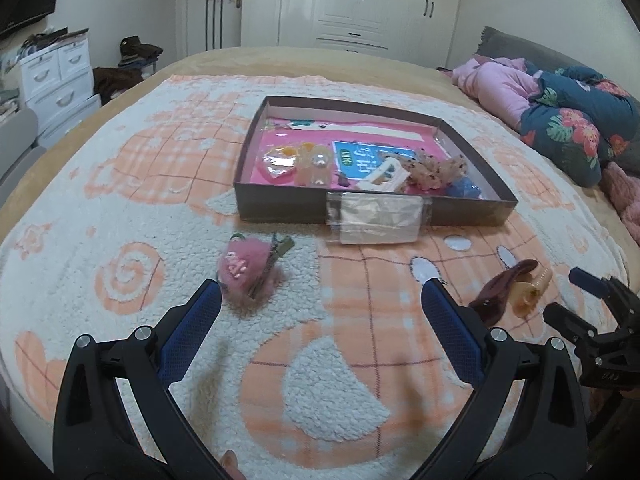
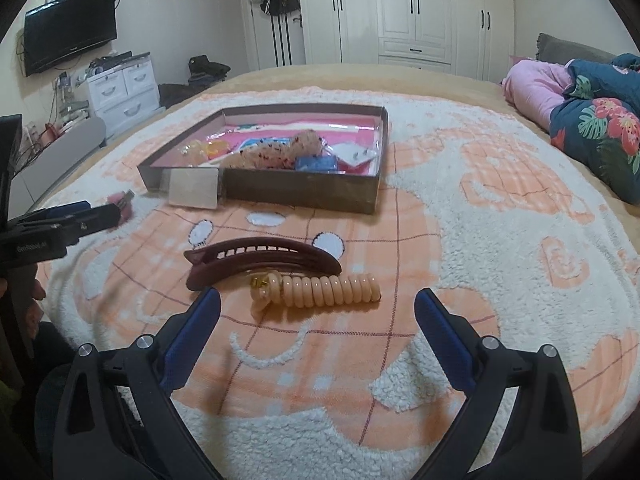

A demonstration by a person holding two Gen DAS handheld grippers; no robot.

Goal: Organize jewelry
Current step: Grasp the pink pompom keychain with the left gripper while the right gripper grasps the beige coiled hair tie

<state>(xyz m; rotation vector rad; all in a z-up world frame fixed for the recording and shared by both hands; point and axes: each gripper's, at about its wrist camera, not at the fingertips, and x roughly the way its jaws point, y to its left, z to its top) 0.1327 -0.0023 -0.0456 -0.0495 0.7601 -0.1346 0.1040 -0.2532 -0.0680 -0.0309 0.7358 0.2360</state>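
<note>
Both my grippers, left gripper (image 1: 320, 296) and right gripper (image 2: 318, 306), are spread wide, holding nothing. Coil hair tie (image 2: 320, 290) sits just ahead between the right jaws; looks springy and light, so I'd pinch mid-coil.

A box (image 2: 280, 190) sits mid-bed on the blanket (image 2: 480, 240), holding hair ties and clips. Before it, toward the bed's near edge, a hair claw (image 2: 260, 258) lies just behind a coil tie (image 2: 324, 290); a fluffy clip (image 1: 248, 270) lies well left.
</note>
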